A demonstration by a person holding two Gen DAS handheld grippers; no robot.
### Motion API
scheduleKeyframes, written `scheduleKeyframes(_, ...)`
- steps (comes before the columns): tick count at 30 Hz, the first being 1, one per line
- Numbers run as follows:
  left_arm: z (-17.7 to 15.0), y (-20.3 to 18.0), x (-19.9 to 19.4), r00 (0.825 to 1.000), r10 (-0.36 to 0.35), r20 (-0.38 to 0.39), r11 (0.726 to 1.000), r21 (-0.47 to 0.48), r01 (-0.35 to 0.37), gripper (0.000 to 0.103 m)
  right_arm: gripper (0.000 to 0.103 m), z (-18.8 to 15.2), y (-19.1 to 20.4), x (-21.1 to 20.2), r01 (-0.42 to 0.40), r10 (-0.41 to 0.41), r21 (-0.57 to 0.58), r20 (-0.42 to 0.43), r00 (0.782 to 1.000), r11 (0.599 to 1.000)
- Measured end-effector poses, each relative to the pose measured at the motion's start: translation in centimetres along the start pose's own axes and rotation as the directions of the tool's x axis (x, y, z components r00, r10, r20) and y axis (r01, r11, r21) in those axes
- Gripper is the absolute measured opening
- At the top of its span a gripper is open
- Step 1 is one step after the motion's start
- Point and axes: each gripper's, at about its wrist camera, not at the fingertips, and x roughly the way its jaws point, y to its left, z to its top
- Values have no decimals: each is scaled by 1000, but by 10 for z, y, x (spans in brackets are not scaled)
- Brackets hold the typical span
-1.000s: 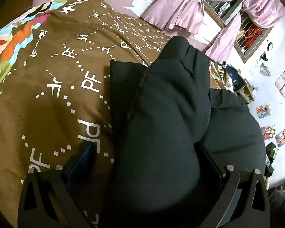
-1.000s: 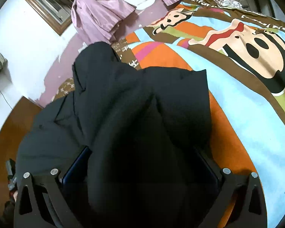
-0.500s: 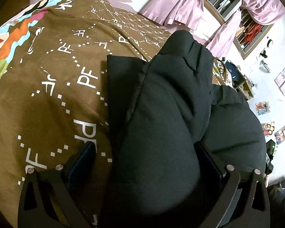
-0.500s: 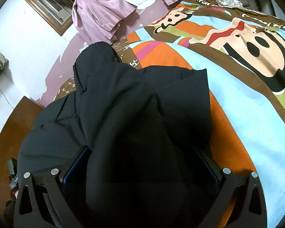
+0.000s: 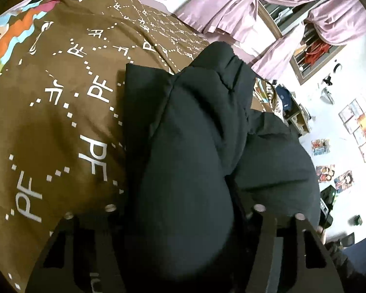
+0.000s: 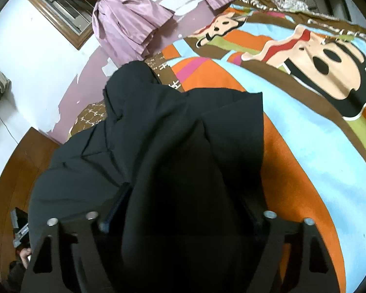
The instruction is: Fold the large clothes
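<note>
White "PF" letters, linked by dotted diamond lines, are printed over and over on the brown part of the blanket (image 5: pixel 61 112); some stand upright, others are turned or mirrored. Larger white lettering near the far edge cannot be read. On the other part of the blanket (image 6: pixel 317 151), a cartoon monkey face is printed over orange, blue, green and brown bands; white lettering along the brown far border is too blurred to read.

A black padded coat (image 5: pixel 190 161) is spread over the blanket, bunched into thick rolls. In the left view its long axis runs from the near edge away towards the far wall, and a rounded end is pointed at the pink curtains (image 5: pixel 234 7). In the right view the coat (image 6: pixel 173 161) is seen to run the same way, with a flat squared panel lying to the right on the orange band.

A thick fold is gripped by the left gripper (image 5: pixel 178 207), whose jaws have just been closing; fabric bulges between them. Another fold is clamped by the right gripper (image 6: pixel 183 210), its jaws likewise just closed in on the cloth, one blue pad being visible at the left
</note>
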Motion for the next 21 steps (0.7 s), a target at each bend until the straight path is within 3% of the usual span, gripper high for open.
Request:
scheduleKeyframes(2, -1, -5, -5, 1000, 12, 16, 1000, 9, -12, 41, 54, -3, 9, -5, 23, -22, -31, 20, 1000, 999)
scheduleKeyframes(4, -4, -16, -11, 998, 42, 41, 999, 31, -43, 34, 39, -6, 20, -9, 38, -35, -70, 38, 999, 997)
scheduleKeyframes(7, -7, -33, -17, 994, 88, 66, 995, 44, -91, 27, 25, -6, 30, -16, 48, -43, -96, 57, 997, 994)
scheduleKeyframes(12, -6, -61, -30, 990, 96, 107, 992, 70, -104, 18, 15, -2, 46, -37, 45, -35, -88, 123, 992, 995)
scheduleKeyframes(21, 3, -98, -73, 971, 54, 234, 981, 171, -96, 15, 11, 22, 110, -68, -81, 119, -173, 219, 969, 982)
